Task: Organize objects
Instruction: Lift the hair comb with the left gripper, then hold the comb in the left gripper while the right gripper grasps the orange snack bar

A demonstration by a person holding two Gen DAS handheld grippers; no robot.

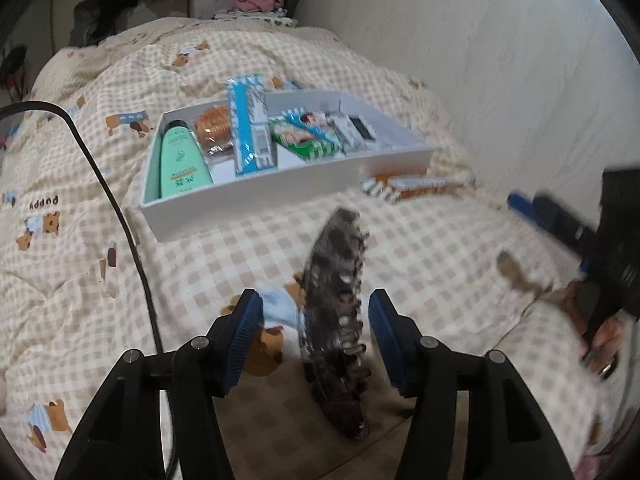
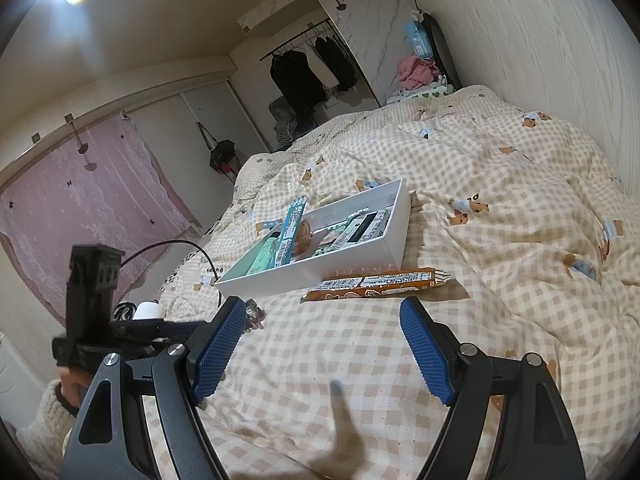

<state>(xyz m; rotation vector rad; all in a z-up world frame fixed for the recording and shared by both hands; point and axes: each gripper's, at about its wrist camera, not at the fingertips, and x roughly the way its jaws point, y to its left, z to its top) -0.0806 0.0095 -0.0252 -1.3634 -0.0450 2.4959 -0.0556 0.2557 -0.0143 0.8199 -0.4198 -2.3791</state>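
Checked bedding (image 2: 460, 220) is covering the bed, carrying everything. Between the left claw's (image 1: 316, 332) pads a dark, blurred packet (image 1: 336, 320) is standing on edge, the pads parted and not pressing it. Beyond it a white tray (image 1: 280, 196) is lying mid-bed, holding a green tube (image 1: 182, 160), a blue box (image 1: 250, 128) and snack packs. An orange bar (image 2: 380, 282) is lying just beside the tray's near wall. Right claw (image 2: 320, 348) is hanging wide apart, empty, over bare bedding.
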